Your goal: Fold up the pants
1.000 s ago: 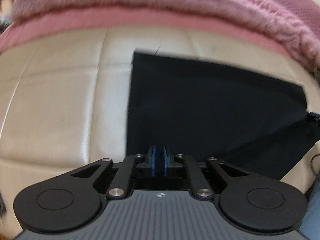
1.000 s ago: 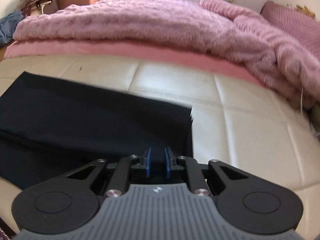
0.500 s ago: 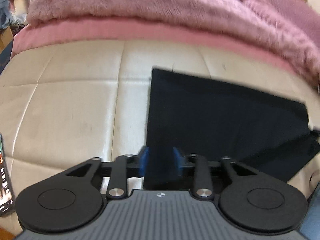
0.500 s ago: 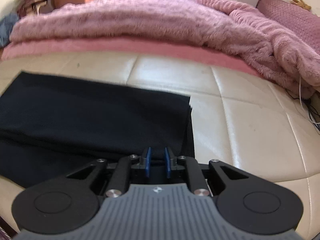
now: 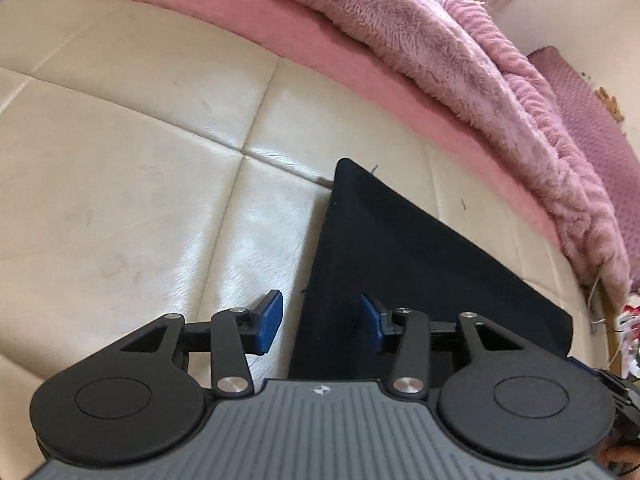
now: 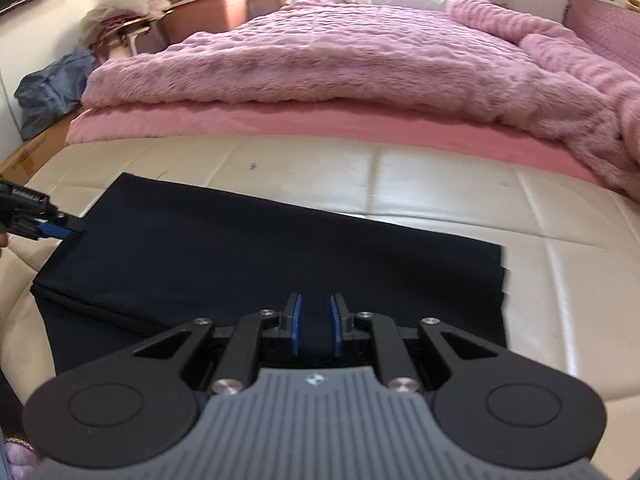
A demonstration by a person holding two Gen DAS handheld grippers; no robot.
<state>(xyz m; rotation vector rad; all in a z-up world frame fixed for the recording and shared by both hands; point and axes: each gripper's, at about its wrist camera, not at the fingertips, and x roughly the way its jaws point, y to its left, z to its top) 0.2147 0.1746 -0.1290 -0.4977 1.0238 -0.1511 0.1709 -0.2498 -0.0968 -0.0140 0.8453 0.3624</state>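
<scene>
Pants [image 6: 260,264] whole in right view, only corner in left

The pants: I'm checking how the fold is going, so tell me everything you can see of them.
The pants are plain black, matte woven cloth, folded into a flat rectangle with layered edges at both short ends and lying on the cream quilted cushion. The left gripper, jaws opening, straddles one short edge, its pads not pressing it. The right gripper sits at the long near edge, jaws narrow with dark cloth between them; whether they pinch it is unclear. Nothing else touches the pants.
</scene>
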